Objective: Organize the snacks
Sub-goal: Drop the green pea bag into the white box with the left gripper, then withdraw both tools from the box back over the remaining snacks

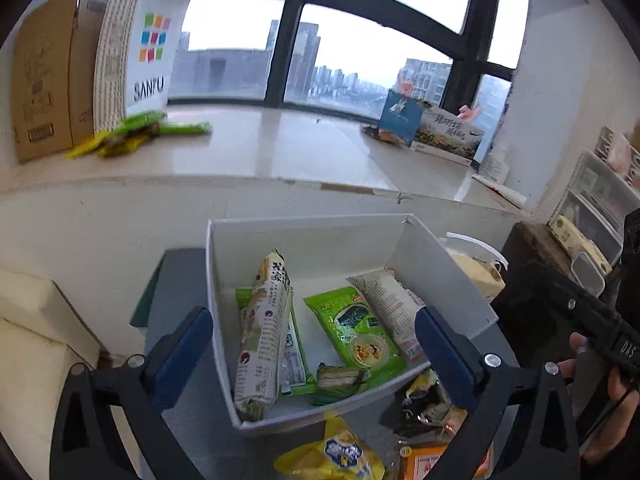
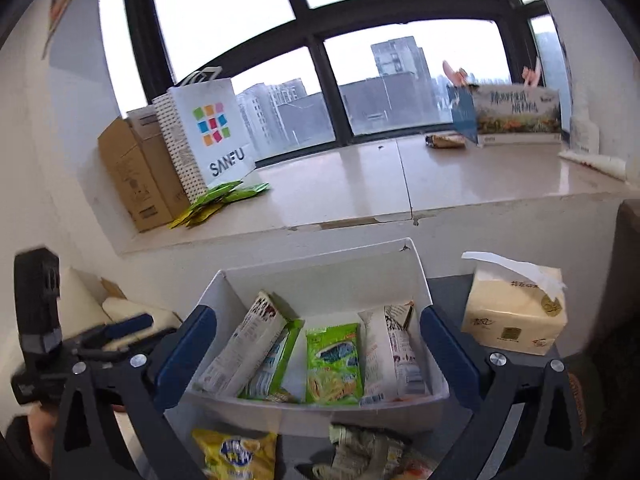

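Both of our tools are spread wide with nothing between the pads: left tool (image 1: 314, 356) and right tool (image 2: 318, 356) each hang just above the near end of the white box (image 1: 320, 236), whose open top sits straight ahead and below the blue fingers (image 1: 182, 356). Inside the box we see snacks lying flat: a long white printed pack (image 1: 262, 332) toward the left finger of the left tool, a green seaweed pack (image 1: 354, 332) in the middle, another white pack (image 1: 394, 312) against the box wall by the right finger, and a small green wrapped piece (image 1: 338, 378) at the near end. Loose on the grey tabletop (image 1: 180, 280), nearer to us than the box and under the tools, lie a yellow chip bag (image 1: 340, 454), a crumpled dark wrapper (image 1: 420, 404) and an orange box (image 1: 420, 464). From the right wrist view, a tissue pack (image 2: 516, 312) stands on the tabletop just right of the right tool, beside the box but apart from it. Far ahead of both tools, on the window ledge (image 1: 300, 148), stand a SANFU bag (image 2: 212, 136), brown cartons (image 2: 136, 172) and some green packets (image 1: 140, 128). The right tool's black body and our hand (image 1: 600, 376) show at the right edge of the left wrist view.
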The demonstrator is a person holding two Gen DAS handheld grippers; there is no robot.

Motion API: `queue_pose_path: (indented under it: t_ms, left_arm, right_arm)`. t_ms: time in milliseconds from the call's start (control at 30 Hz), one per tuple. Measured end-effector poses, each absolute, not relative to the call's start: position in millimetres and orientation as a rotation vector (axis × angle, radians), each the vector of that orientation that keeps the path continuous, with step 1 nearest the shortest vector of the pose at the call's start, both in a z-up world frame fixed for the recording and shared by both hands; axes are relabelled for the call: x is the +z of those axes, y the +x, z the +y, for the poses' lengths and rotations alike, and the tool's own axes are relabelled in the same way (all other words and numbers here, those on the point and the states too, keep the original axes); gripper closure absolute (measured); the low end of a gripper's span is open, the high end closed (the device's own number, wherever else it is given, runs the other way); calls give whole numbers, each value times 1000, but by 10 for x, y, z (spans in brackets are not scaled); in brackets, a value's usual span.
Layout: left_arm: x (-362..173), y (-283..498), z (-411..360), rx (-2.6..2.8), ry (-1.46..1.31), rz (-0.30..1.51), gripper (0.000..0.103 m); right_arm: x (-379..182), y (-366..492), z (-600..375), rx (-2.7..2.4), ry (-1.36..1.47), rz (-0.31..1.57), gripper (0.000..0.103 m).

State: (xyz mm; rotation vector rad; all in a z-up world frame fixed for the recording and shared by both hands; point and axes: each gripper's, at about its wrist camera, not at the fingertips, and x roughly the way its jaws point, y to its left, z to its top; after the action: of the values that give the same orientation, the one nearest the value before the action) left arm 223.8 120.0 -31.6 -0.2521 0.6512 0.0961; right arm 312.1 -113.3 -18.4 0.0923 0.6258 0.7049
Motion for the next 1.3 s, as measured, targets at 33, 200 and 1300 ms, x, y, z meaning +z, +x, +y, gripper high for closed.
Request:
queue_pose_path:
  t_ms: [33, 200, 1300]
  left_arm:
    - [-263, 2178, 1179, 96, -241, 639, 0]
    - [-81, 1677, 1021, 56, -195, 564, 0]
    - [-652, -117, 588, 88, -233, 605, 0]
  right_arm:
    - [-158, 3033, -1149, 714, 78, 616, 0]
    - [-8, 2467, -1336, 770, 35, 535, 0]
    - [-827, 937, -2219, 824, 43, 680, 0]
